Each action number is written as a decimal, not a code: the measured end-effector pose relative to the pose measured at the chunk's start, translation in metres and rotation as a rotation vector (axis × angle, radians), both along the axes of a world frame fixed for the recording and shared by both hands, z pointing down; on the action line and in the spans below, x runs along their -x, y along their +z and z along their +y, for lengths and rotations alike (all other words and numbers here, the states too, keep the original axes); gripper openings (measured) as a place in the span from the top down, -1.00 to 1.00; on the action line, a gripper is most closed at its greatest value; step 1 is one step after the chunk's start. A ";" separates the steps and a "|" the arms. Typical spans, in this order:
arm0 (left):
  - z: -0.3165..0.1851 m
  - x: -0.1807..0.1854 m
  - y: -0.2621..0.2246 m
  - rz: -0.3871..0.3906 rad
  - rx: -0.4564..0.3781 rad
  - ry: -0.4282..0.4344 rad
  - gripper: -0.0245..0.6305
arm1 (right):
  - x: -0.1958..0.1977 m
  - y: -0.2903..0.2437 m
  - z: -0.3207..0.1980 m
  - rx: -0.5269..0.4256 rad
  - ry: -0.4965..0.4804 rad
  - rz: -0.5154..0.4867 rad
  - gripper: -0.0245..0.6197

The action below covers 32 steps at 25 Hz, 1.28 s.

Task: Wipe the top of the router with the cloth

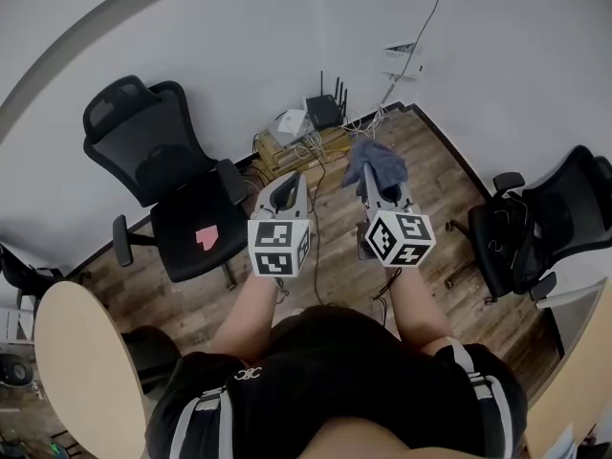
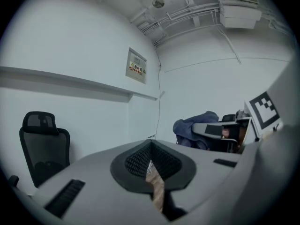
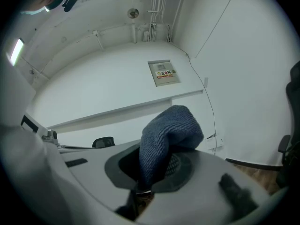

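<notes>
The black router with upright antennas sits on a low wooden stand in the room's corner, among white cables. My right gripper is shut on a blue cloth, which bunches up above its jaws, short of the router. In the right gripper view the cloth fills the space between the pads of the gripper. My left gripper is shut with nothing in it, held level beside the right one. The left gripper view shows its own gripper closed, and the cloth off to the right.
A white box lies next to the router. A black office chair with a pink item on its seat stands at left. A second chair is at right. A round wooden table is at lower left.
</notes>
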<state>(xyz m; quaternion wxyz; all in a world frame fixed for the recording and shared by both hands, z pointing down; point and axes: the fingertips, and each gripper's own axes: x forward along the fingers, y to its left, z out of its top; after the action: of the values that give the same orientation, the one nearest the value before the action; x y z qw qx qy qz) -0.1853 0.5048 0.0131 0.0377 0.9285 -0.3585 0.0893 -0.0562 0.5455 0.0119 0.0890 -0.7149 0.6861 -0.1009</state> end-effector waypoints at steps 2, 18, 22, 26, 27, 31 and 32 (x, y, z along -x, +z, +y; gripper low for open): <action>-0.001 -0.005 -0.001 0.000 -0.004 -0.005 0.89 | -0.004 -0.001 -0.001 -0.006 -0.008 0.000 0.79; 0.021 -0.056 0.019 -0.012 0.011 -0.029 0.89 | -0.052 0.017 0.018 0.005 -0.070 -0.027 0.79; 0.009 -0.063 0.021 -0.008 0.008 -0.026 0.89 | -0.056 0.023 0.006 0.011 -0.076 -0.033 0.79; -0.013 -0.070 0.029 0.000 0.014 -0.018 0.89 | -0.061 0.031 -0.016 0.020 -0.073 -0.028 0.79; -0.022 -0.072 0.031 0.003 0.016 -0.015 0.89 | -0.062 0.032 -0.023 0.020 -0.071 -0.023 0.79; -0.059 -0.085 0.035 0.024 0.028 -0.005 0.89 | -0.072 0.035 -0.057 0.034 -0.065 -0.002 0.79; -0.069 -0.089 0.036 0.026 0.029 0.000 0.89 | -0.075 0.035 -0.067 0.037 -0.062 0.002 0.79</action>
<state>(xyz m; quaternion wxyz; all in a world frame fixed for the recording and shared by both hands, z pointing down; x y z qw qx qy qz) -0.0967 0.4363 0.0495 0.0558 0.9288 -0.3569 0.0826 0.0189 0.4783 0.0472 0.0720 -0.6949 0.7061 -0.1156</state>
